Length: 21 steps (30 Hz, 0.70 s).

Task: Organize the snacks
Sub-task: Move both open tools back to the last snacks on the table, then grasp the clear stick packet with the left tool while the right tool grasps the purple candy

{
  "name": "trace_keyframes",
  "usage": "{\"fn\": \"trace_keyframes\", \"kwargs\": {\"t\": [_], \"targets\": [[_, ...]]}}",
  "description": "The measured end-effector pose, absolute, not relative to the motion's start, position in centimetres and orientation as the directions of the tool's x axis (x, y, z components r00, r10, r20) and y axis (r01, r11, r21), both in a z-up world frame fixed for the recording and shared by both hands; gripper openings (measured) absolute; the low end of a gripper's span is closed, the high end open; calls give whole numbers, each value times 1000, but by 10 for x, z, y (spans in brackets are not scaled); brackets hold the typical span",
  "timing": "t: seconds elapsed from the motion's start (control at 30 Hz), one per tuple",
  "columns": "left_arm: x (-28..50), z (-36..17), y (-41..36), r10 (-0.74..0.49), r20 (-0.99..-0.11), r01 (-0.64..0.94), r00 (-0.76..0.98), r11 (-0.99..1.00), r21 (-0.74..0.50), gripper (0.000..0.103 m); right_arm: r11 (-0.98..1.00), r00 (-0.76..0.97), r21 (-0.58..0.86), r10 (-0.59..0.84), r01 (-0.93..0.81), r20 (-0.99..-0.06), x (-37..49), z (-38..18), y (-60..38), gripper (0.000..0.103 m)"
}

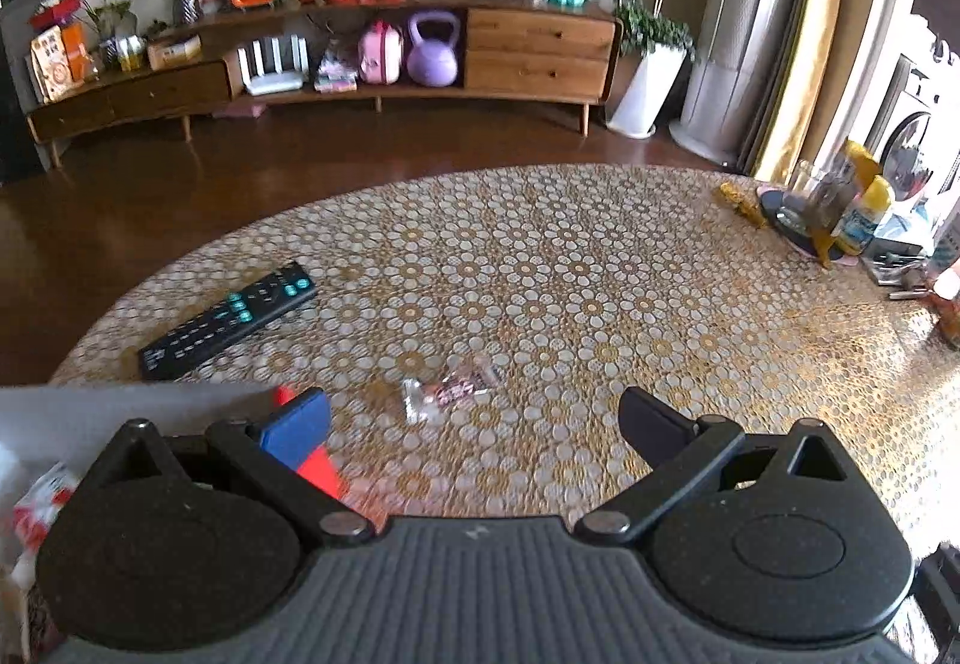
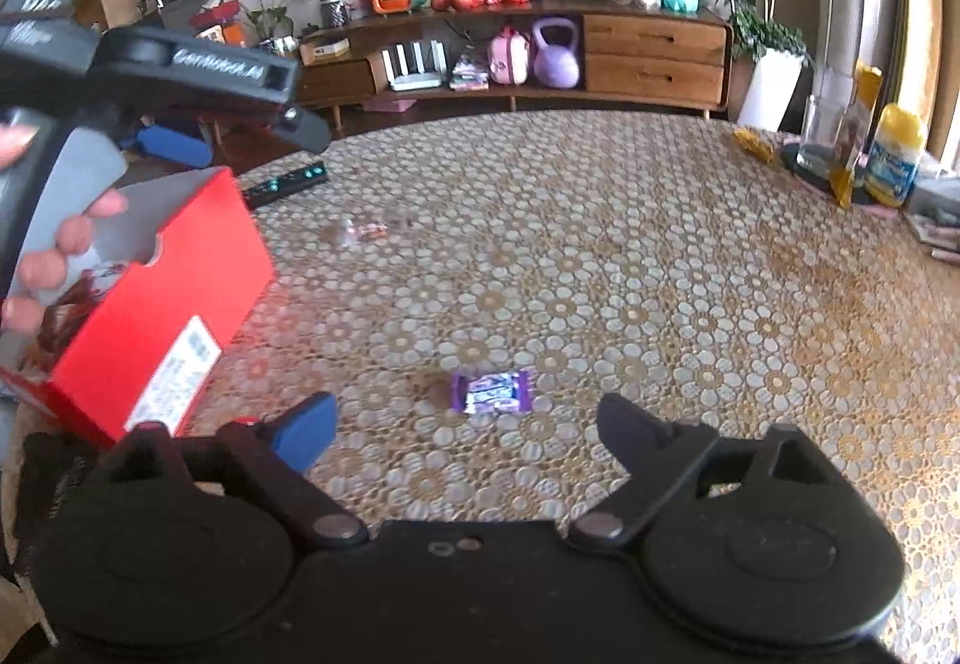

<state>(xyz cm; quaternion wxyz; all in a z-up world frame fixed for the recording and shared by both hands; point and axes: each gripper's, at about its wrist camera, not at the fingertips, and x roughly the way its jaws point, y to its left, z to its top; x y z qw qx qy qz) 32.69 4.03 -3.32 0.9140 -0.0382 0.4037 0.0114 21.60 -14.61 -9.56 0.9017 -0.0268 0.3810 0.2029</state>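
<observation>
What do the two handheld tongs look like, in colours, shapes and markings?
Both tongs, left and right, have black bodies with two round discs, linkage bars on silver pivot pins, one blue finger pad and one black finger pad. The left base is grey and ribbed. Seen from the right wrist view, the left unit carries blurred white lettering, and bare fingers hold its grey handle.

Left of the fingers, the red box [image 2: 162, 316] runs off the edge; its contents blur, and the label [image 2: 174, 376] is unreadable.
</observation>
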Motion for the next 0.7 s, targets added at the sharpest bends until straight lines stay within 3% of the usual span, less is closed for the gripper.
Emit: {"fn": "trace_keyframes", "kwargs": {"t": [0.3,0.43,0.6,0.7], "targets": [[395,-74,35,-18,-817,19,576,1000,-9,98,903,590,124,368,-412,-719,245,-116,-142,76],[413,-85,27,1,-843,99,538,993,65,75,896,572,122,373,-427,-731,255,-124,-140,71],[430,-96,16,26,-870,272,492,945,183,63,888,555,123,379,-443,-741,263,-132,-138,65],[437,-104,15,19,-895,325,445,928,181,58,888,543,136,382,-438,-748,267,-138,-138,61]]}}
